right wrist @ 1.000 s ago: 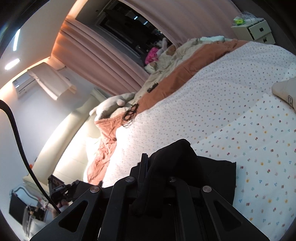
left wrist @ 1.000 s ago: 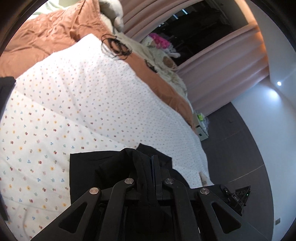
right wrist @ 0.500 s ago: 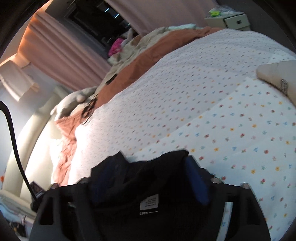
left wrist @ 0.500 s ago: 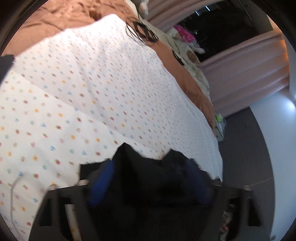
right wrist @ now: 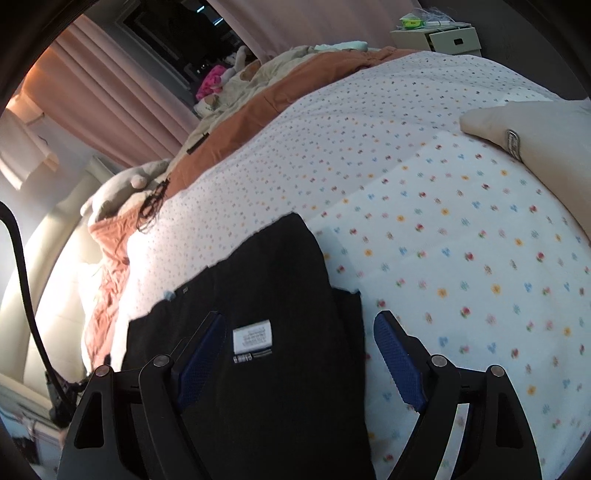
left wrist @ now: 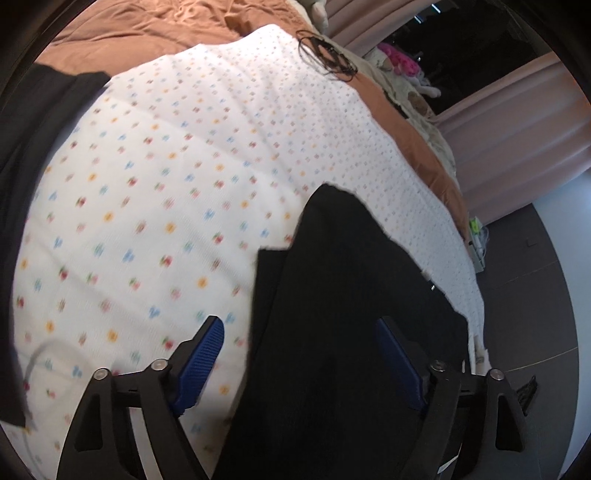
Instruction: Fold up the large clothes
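Note:
A black garment lies flat on the white flower-print bedspread near the bed's edge. My left gripper is open, its blue pads spread above the cloth and holding nothing. In the right wrist view the same black garment shows a white care label facing up. My right gripper is open too, one pad over the cloth and the other over the bedspread.
A second dark cloth lies at the left of the bed. A beige folded item lies at the right. A brown duvet, tangled black cable, soft toys, curtains and a bedside drawer unit stand beyond.
Both grippers were shut on bunched black cloth a second ago. They have opened and let it go, and the garment now lies flat on the bed.

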`<control>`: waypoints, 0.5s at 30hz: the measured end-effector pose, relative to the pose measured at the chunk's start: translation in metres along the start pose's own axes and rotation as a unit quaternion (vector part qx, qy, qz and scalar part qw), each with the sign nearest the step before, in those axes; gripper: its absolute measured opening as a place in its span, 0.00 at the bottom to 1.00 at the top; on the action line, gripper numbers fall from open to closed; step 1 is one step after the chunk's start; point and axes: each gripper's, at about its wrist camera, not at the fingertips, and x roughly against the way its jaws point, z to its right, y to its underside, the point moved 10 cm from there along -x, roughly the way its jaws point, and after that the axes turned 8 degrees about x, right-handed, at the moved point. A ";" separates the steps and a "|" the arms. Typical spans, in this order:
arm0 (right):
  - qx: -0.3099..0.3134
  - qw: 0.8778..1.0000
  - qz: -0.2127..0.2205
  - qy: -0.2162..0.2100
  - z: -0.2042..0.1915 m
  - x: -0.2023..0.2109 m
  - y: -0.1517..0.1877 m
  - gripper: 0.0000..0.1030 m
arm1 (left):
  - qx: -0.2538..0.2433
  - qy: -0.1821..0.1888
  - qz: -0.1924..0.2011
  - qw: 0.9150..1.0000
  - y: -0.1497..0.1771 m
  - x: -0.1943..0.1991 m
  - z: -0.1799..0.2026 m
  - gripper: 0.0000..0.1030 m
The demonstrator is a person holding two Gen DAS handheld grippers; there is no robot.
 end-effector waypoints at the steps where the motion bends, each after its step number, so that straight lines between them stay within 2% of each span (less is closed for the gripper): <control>1: 0.004 1.000 -0.006 0.006 0.002 0.003 0.007 0.80 | 0.001 -0.004 -0.007 1.000 0.007 0.000 -0.006 0.74; 9: 0.004 0.999 -0.036 0.026 0.016 0.020 0.052 0.79 | -0.001 -0.017 -0.032 0.999 0.043 0.007 -0.021 0.58; 14: 0.006 0.998 -0.061 0.022 0.017 0.025 0.083 0.68 | -0.010 -0.026 -0.033 0.999 0.059 0.016 -0.028 0.51; 15: 0.009 0.997 -0.068 0.019 0.016 0.026 0.089 0.62 | -0.010 -0.028 -0.035 0.999 0.062 0.017 -0.030 0.50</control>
